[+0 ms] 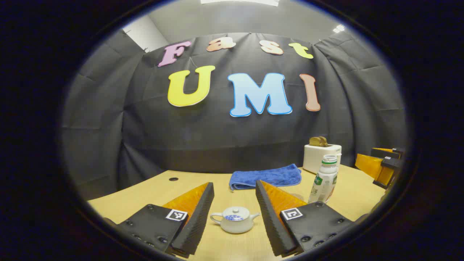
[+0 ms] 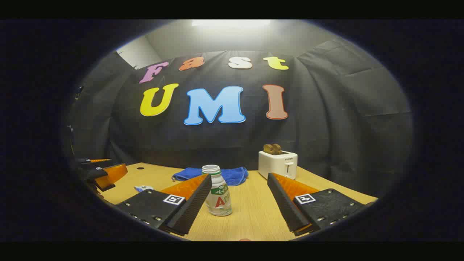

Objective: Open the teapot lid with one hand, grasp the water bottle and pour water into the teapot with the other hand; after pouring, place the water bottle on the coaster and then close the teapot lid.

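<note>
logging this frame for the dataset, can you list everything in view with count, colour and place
teapot: 1, pale grey with a blue pattern, lid on, on the table between the left tongs' fingers
water bottle: 1, white with green and red label, cap off, upright on the table, right of the teapot
towel: 1, blue, folded, at the back of the table
toaster: 1, white, two brown slices sticking up, back right of the table
table: 1, light wood, small dark hole back left
left tongs: 1, open, aimed at the teapot
right tongs: 1, open, aimed at the bottle
</note>
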`<state>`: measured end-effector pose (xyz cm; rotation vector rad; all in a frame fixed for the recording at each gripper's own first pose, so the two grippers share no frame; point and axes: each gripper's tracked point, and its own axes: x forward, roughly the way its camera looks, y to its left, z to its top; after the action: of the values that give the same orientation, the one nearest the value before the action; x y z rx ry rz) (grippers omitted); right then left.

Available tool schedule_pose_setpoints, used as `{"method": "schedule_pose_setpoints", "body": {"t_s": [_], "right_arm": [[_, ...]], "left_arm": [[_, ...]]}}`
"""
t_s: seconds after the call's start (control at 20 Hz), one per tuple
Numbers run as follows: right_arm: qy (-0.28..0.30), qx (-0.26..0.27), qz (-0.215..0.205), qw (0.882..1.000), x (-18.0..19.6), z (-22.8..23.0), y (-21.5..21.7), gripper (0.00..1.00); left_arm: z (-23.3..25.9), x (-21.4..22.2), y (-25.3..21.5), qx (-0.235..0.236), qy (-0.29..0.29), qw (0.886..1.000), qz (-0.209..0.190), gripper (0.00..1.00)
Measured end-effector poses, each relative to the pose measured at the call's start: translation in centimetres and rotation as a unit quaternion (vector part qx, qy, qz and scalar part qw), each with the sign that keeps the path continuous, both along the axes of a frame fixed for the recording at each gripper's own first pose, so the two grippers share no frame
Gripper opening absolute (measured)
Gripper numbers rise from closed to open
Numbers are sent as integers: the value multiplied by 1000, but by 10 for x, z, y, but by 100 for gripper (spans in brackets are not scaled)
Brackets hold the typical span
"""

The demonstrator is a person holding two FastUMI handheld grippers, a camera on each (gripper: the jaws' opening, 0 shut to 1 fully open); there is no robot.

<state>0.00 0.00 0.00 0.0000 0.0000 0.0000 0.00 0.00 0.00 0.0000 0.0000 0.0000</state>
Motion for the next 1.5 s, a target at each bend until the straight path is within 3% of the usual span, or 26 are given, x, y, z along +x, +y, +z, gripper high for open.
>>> {"method": "schedule_pose_setpoints", "body": {"t_s": [0.2,0.3,0.55,0.65,0.7,0.75,1.15,1.3,1.45,1.5], "right_arm": [[-11,-21,-7,1000,-2,5,2,95],[-12,-27,-4,1000,1,4,7,95],[-12,-37,3,999,4,-2,11,95],[-8,-36,0,999,4,-7,9,95],[-5,-35,-1,999,4,-10,8,95],[-4,-33,-3,999,4,-11,8,95],[-2,-41,-3,999,9,-16,11,95],[-2,-45,-2,999,11,-19,10,95],[3,-47,-7,999,15,-25,6,95],[6,-45,-7,999,17,-27,5,95]], "left_arm": [[-7,8,-17,-14,7,999,-33,84],[-11,14,-18,-13,10,999,-32,79],[-23,17,-12,-15,14,1000,-16,84],[-28,20,-10,-19,19,1000,-15,75],[-30,22,-9,-17,22,1000,-13,75],[-33,25,-10,-16,25,999,-16,83],[-77,65,-3,-12,64,998,-14,81],[-94,78,1,-14,79,997,-11,73],[-109,85,2,-17,90,996,-9,75],[-111,88,2,-19,92,996,-10,66]]}}
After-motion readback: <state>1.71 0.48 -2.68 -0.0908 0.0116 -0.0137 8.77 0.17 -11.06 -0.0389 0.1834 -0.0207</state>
